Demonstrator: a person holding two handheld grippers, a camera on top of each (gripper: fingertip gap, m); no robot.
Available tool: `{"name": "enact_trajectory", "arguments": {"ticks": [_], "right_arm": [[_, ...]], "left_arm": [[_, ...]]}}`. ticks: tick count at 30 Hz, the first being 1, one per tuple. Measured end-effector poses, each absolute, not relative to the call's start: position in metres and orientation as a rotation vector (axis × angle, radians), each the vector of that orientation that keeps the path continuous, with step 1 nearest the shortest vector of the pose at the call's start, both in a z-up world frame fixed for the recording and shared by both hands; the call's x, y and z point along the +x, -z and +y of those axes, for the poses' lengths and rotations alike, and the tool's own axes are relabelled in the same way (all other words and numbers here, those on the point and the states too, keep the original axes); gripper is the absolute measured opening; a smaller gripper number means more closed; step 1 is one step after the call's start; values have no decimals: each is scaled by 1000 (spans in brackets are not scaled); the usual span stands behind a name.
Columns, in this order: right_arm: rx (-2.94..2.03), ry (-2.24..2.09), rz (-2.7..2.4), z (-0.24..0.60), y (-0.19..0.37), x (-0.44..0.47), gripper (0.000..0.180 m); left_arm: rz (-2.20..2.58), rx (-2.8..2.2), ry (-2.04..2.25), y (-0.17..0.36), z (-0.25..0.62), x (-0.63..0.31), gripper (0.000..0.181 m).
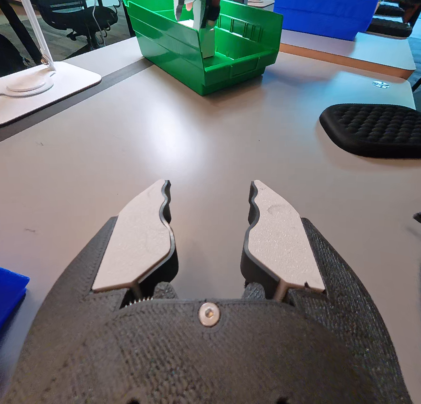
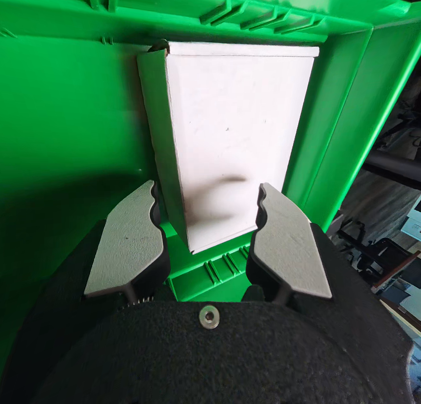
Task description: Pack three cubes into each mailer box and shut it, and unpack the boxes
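A white closed mailer box stands on end inside a green bin, against its wall. My right gripper points down into the bin. Its jaws are wide apart on either side of the box's near end, and I cannot tell whether they touch it. In the left wrist view the same box stands in the green bin with the right gripper over its top. My left gripper is open and empty, low over the grey table. No cubes show.
A blue bin stands behind the green one at the far right. A black textured pad lies at the right. A white stand base sits at the left. A blue object's edge shows at the lower left. Tip to tip, the grippers are about 45 cm apart.
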State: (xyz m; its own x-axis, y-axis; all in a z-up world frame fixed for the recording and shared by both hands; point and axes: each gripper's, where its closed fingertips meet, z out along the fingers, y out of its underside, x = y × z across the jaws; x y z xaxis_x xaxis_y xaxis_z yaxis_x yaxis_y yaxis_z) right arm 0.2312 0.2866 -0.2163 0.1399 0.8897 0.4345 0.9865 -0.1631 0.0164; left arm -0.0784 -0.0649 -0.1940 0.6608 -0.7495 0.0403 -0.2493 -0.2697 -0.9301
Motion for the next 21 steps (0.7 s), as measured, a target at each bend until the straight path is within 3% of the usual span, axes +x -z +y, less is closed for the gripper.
{"name": "enact_trajectory", "arguments": {"ticks": [5, 21], "right_arm": [[-2164, 567, -1775, 290, 224, 229, 72], [-2189, 731, -1683, 278, 222, 242, 59]], "left_arm": [[805, -1829, 582, 195, -67, -79, 66], [823, -1805, 520, 188, -70, -85, 64]]}}
